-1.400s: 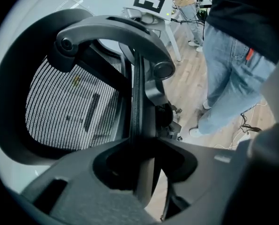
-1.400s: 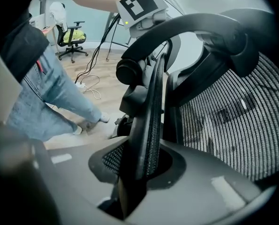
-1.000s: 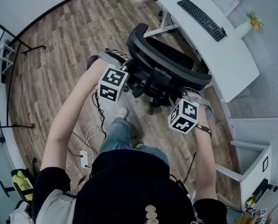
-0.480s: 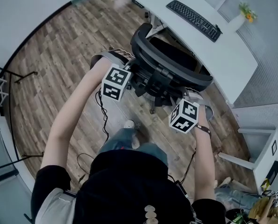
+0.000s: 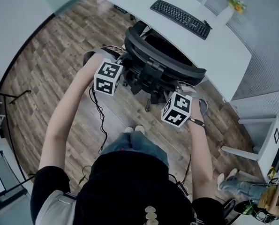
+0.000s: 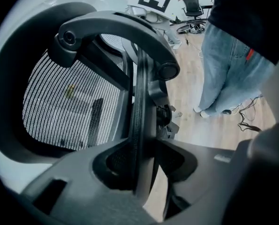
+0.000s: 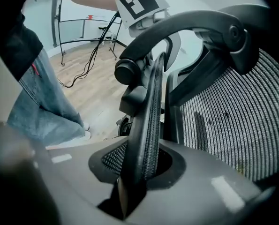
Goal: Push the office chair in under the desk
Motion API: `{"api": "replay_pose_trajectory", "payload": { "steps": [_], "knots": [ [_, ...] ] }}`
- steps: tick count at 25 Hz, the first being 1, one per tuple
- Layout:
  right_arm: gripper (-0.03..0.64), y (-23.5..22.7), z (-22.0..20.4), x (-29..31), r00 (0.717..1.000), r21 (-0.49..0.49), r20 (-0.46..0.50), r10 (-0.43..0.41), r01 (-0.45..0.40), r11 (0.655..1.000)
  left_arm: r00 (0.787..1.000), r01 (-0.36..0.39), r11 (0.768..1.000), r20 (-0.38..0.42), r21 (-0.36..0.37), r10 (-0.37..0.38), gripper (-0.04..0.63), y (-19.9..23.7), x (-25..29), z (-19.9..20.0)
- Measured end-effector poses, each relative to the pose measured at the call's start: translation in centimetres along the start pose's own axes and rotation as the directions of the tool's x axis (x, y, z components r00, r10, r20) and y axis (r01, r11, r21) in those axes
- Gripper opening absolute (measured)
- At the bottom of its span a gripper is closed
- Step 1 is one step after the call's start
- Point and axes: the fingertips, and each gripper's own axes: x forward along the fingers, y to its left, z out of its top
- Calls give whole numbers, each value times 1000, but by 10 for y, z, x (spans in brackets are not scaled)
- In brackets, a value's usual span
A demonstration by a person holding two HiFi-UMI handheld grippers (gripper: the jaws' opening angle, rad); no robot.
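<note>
Black office chair [image 5: 169, 63] edge apparently clamped: left gripper [image 6: 140, 171], right gripper [image 7: 138, 168].

Seen from the head, we lose the jaws of the left gripper [image 6: 141, 172] and right gripper [image 7: 139, 172] behind their marker cubes [image 5: 107, 77]. The office chair [image 5: 162, 62] hides most of its own base beneath the backrest. The desk [image 5: 214, 48] runs off the top edge of that view.

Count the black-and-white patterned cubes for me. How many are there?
2. The left cube sits on the left gripper, at the left end of the chair back. The right cube sits on the right gripper, at its right end.
</note>
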Motion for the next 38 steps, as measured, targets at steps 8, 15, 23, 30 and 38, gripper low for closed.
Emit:
{"api": "replay_pose_trajectory", "payload": {
  "steps": [8, 15, 23, 30, 38],
  "knots": [
    [100, -32, 2, 18, 999, 59, -34, -11, 13, 998, 1000, 17, 1000, -3, 1, -17, 156, 39, 22, -20],
    [101, -59, 11, 33, 997, 115, -68, -27, 35, 993, 999, 17, 998, 31, 60, -19, 156, 70, 37, -39],
    [103, -90, 20, 53, 993, 198, -114, -40, 62, 978, 995, 5, 986, 102, 167, -22, 156, 108, 58, -61],
    [104, -111, 30, 65, 986, 270, -156, -55, 96, 958, 988, -4, 971, 152, 238, -33, 158, 136, 73, -77],
    [104, -136, 27, 74, 984, 293, -169, -58, 107, 950, 987, -12, 966, 161, 258, -31, 160, 162, 86, -82]
  ]
}}
